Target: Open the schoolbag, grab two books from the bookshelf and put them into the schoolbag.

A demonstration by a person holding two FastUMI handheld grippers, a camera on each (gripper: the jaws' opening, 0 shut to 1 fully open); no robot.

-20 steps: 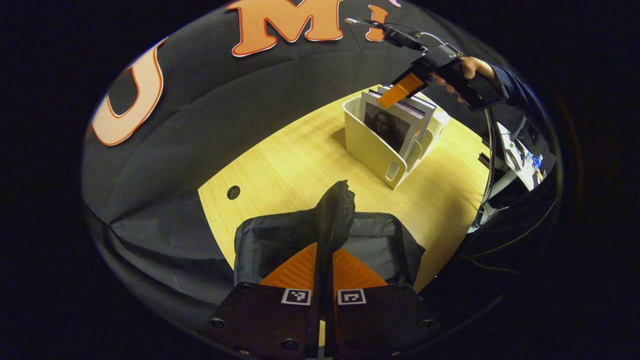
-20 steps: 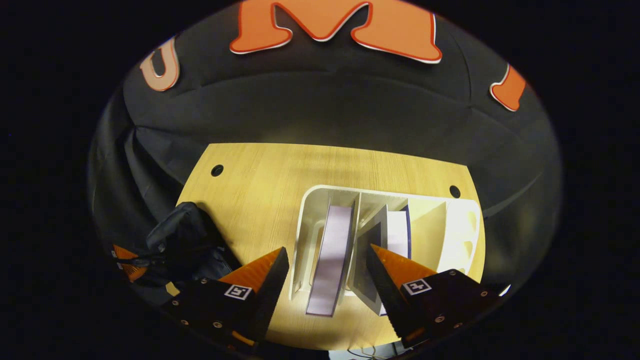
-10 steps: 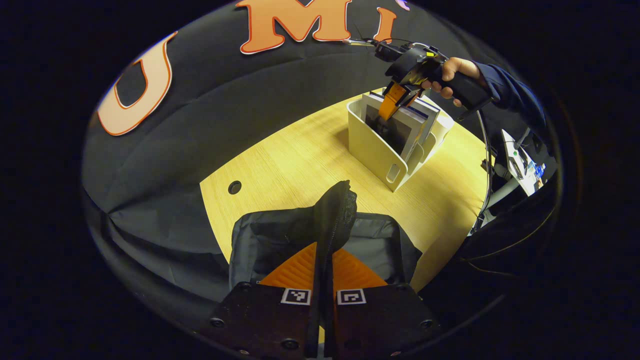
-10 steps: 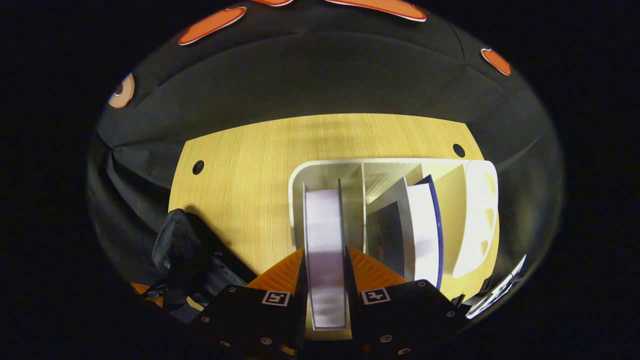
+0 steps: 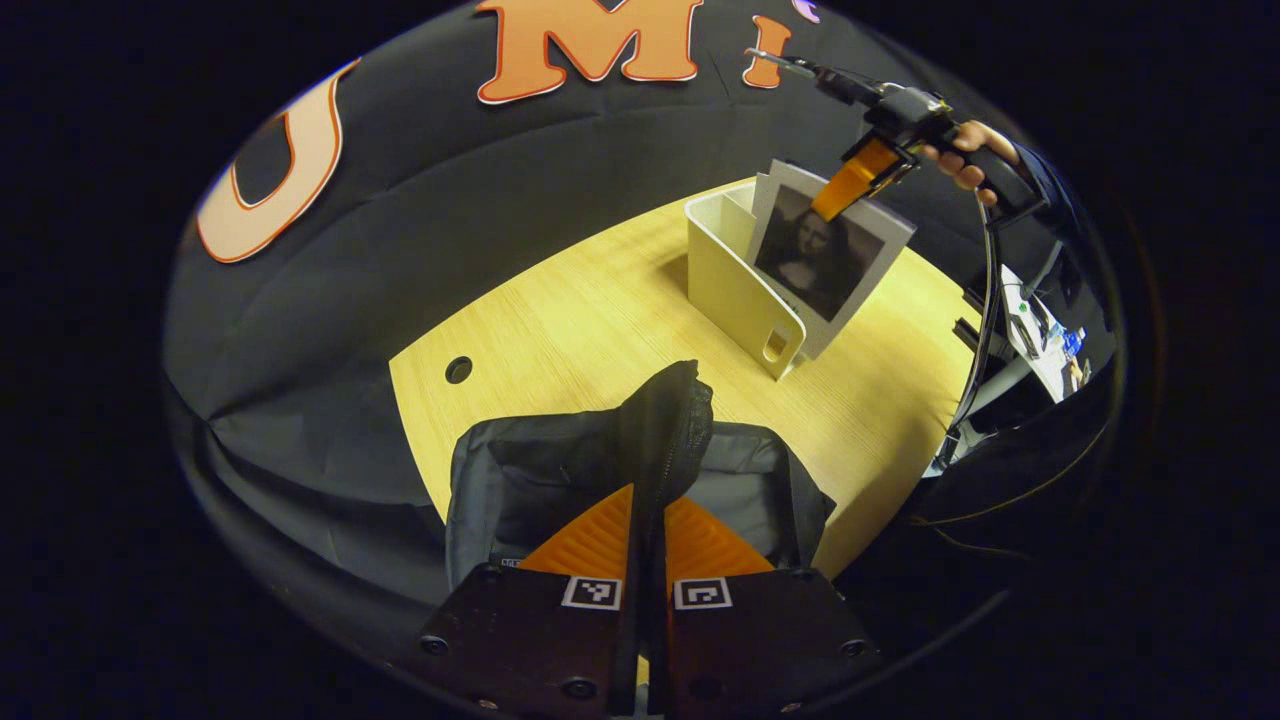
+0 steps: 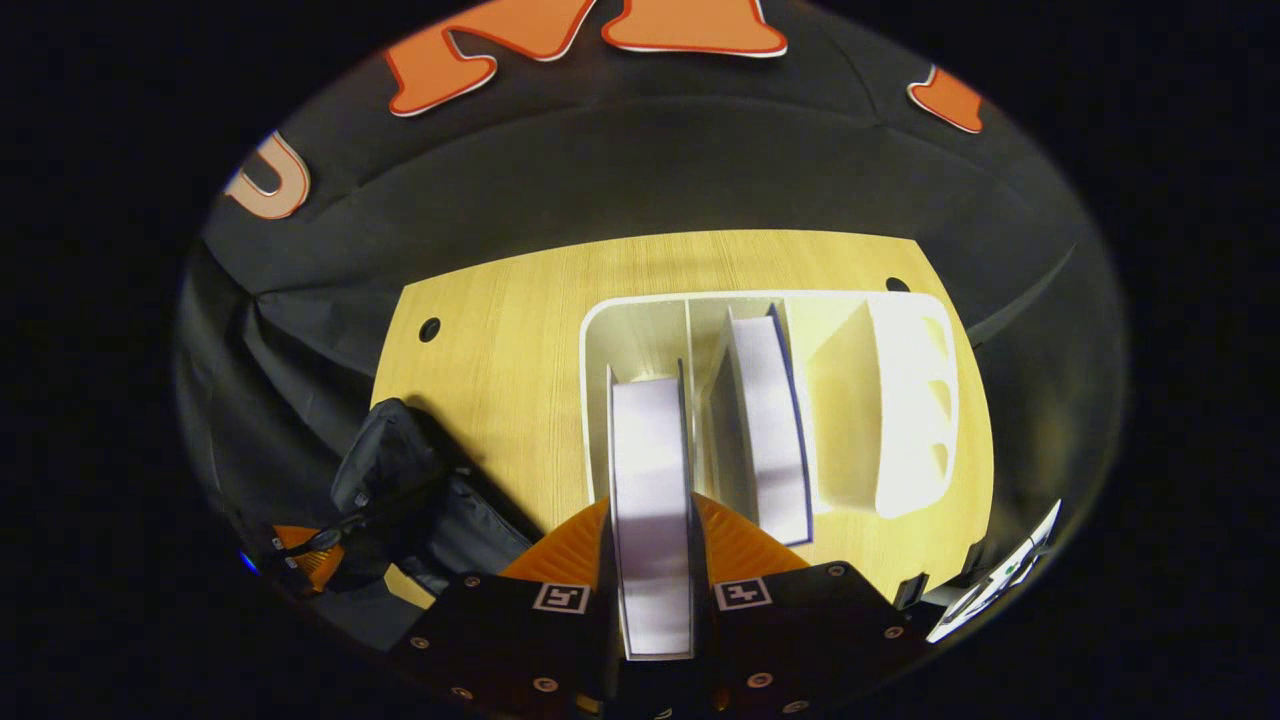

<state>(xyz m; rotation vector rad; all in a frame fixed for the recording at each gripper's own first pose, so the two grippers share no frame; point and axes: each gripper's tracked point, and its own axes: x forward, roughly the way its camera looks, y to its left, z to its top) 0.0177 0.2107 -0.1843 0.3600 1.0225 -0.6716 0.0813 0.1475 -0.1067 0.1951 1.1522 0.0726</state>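
My left gripper (image 5: pixel 647 530) is shut on the black schoolbag's zipper edge (image 5: pixel 665 420), holding it up over the open grey-lined schoolbag (image 5: pixel 540 480) at the table's near edge. My right gripper (image 6: pixel 652 540) is shut on a book (image 6: pixel 650 470), seen from its page edge. In the left gripper view that book (image 5: pixel 825 255), with a portrait on its cover, hangs lifted above the white bookshelf (image 5: pixel 735 285), pinched by the right gripper (image 5: pixel 850 180) in a hand. A second book (image 6: pixel 765 420) stands in the bookshelf's (image 6: pixel 900 400) middle slot. The schoolbag (image 6: pixel 400 490) lies at lower left.
The wooden table (image 5: pixel 600 310) has a cable hole (image 5: pixel 459 369) at its left and another hole (image 6: pixel 430 329) seen in the right gripper view. Black cloth surrounds the table. Cables and equipment (image 5: pixel 1040 330) lie past the table's right edge.
My right gripper closed on the portrait book and has lifted it up out of the bookshelf's first slot. My left gripper has kept its hold on the schoolbag's edge.
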